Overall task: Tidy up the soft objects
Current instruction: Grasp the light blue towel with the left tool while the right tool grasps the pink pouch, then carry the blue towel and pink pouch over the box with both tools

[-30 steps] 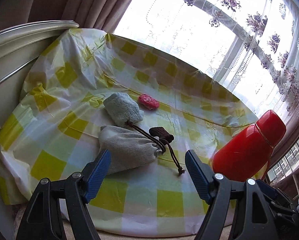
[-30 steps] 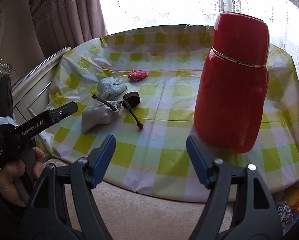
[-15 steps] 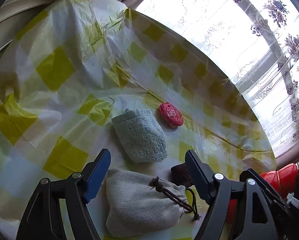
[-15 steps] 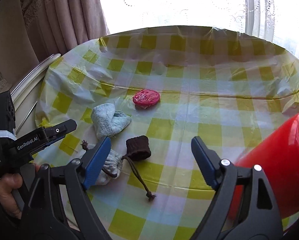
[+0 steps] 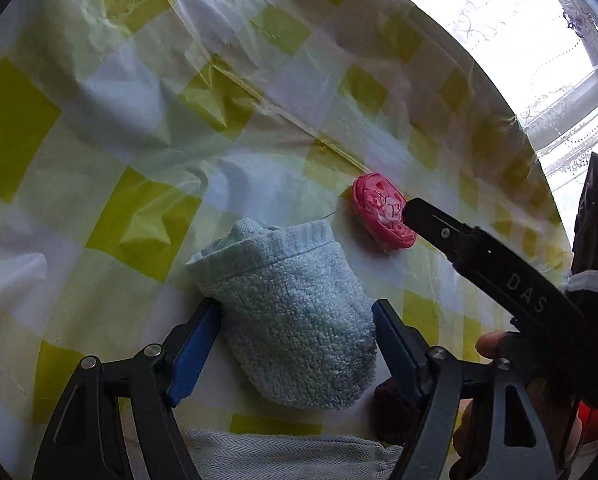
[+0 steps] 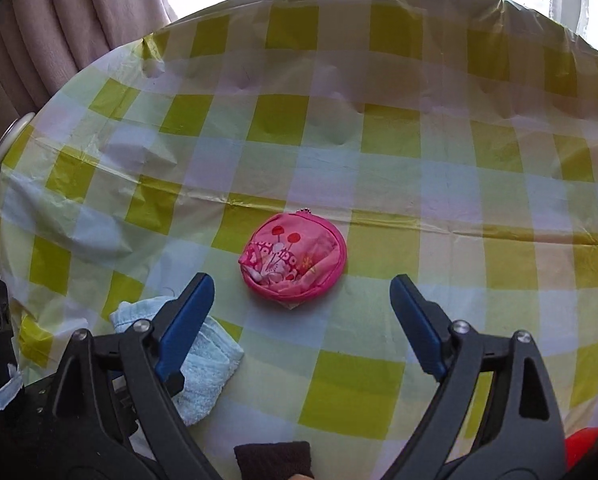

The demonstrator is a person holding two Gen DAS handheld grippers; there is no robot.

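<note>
The left hand-held gripper (image 5: 295, 330) is down over the pale blue terry-cloth mitt (image 5: 295, 308), blue pads standing either side of it with the mitt sitting between them, jaws fairly wide and, from what shows, not yet pressing on the cloth. Meanwhile the right hand-held gripper (image 6: 301, 300) is lined up on the round pink fabric coin pouch with a printed front (image 6: 295, 262), its jaws opening and nothing between them, the pouch lying just beyond the tips on the yellow-and-white checked plastic cloth over the counter (image 6: 379, 140). Nearer the cameras sit a grey herringbone drawstring bag (image 5: 283, 456) and a small dark brown knitted piece (image 6: 275, 458), both only partly in view, and a sliver of a red container (image 6: 583, 442) peeks in at the right edge. Best play here, I'd say: bring the left pads low around the mitt's thick middle and close gently, since terry will squash and could slip if pinched at a loose edge. For the right, drop the tips close to the cloth and straddle the pouch fully before closing, because it is flat and could slide on slick plastic. Readable writing: "DAS" on the black arm of the right tool in the left view; the pouch's white lettering is too distorted to read.
</note>
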